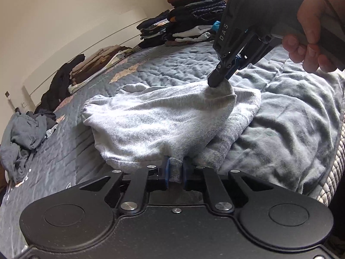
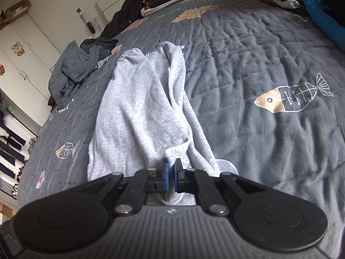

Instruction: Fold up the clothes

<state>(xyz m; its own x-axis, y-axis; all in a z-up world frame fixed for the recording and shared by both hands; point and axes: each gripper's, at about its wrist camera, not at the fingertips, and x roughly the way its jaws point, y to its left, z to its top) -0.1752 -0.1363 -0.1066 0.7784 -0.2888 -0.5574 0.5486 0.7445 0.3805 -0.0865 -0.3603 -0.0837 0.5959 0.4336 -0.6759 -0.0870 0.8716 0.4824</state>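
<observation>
A light grey fleece garment [image 1: 151, 118] lies rumpled on the dark grey bedspread [image 1: 194, 64]. My left gripper [image 1: 175, 169] is shut on its near edge, a strip of grey cloth pinched between the blue pads. My right gripper [image 1: 217, 82], held by a hand [image 1: 310, 43], comes down from the upper right and pinches a raised corner of the same garment. In the right wrist view the grey garment [image 2: 140, 112] stretches away lengthwise, and the right gripper [image 2: 171, 168] is shut on a fold of it.
Stacks of folded clothes [image 1: 189, 19] stand at the far side of the bed. Brown and beige folded clothes [image 1: 97, 62] line the wall. A crumpled blue-grey garment [image 1: 23, 138] lies at the left. A white wardrobe [image 2: 23, 49] stands beyond the bed, which bears fish prints [image 2: 293, 97].
</observation>
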